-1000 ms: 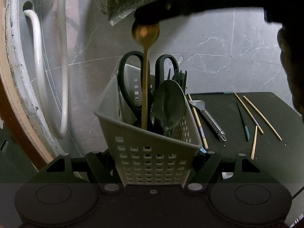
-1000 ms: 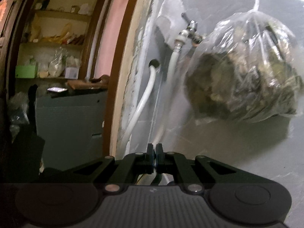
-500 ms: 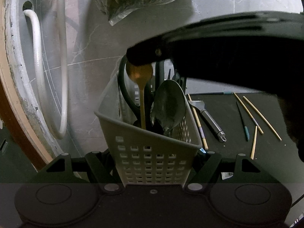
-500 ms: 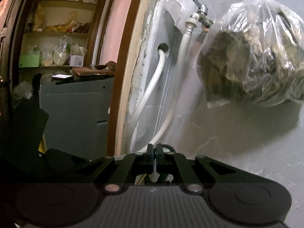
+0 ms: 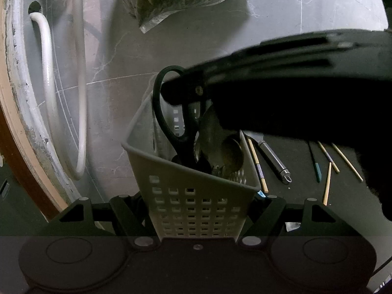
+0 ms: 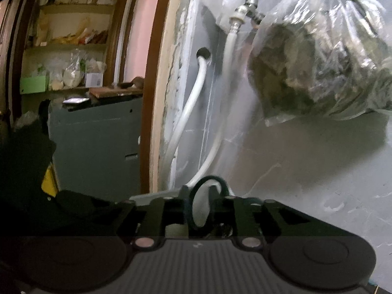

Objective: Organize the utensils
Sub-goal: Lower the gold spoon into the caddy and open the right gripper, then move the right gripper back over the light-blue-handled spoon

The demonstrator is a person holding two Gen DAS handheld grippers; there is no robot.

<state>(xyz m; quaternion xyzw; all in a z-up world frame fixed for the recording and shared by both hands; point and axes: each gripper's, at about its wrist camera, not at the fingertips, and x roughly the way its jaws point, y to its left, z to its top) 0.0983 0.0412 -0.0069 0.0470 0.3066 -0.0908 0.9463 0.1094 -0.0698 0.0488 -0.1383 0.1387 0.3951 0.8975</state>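
We've got the left gripper (image 5: 198, 203) clamped on the near wall of the grey caddy (image 5: 196, 196), steadying it at the table's left edge. Above it the right gripper (image 6: 199, 210) is over the caddy mouth, its jaws opening with nothing pressed between them; the scissors (image 5: 171, 112) handle loop shows through the gap. Spoons (image 5: 220, 144) sit inside the caddy. Our advice: lift straight up, clear of that loop, then head right for the chopsticks (image 5: 256, 161) and the peeler (image 5: 273, 159) lying on the dark table (image 5: 303, 178).
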